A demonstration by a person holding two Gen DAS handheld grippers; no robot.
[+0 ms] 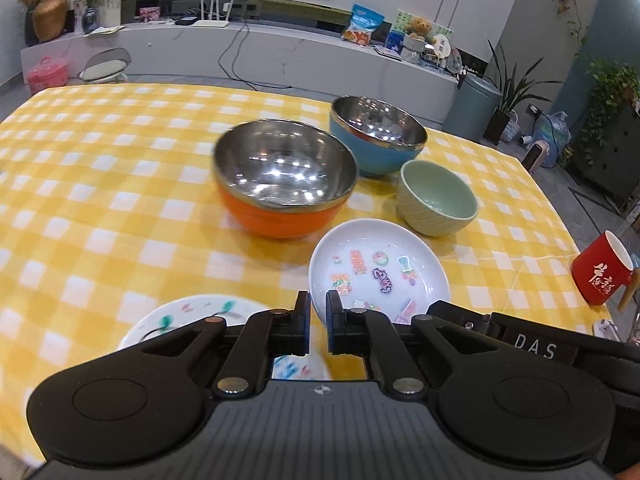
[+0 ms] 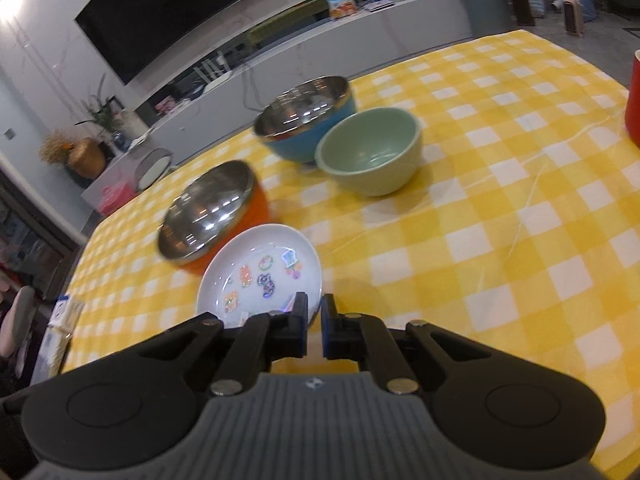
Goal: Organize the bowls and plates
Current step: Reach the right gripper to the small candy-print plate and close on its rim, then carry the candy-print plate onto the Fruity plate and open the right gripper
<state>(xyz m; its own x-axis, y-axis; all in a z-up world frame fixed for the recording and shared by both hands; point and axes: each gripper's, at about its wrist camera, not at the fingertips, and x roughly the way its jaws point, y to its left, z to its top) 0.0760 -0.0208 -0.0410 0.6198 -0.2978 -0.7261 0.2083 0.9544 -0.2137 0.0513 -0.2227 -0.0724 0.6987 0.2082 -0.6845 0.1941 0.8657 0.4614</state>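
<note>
Our right gripper pinches the white sticker plate's rim, beside the orange bowl. Our left gripper is nearly closed, holding nothing, above a painted plate.

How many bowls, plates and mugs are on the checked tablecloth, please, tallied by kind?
Bowls: 3 (orange bowl, blue bowl, green bowl)
Plates: 2 (cartoon plate, leaf-pattern plate)
Mugs: 1 (red mug)
Total: 6
</note>
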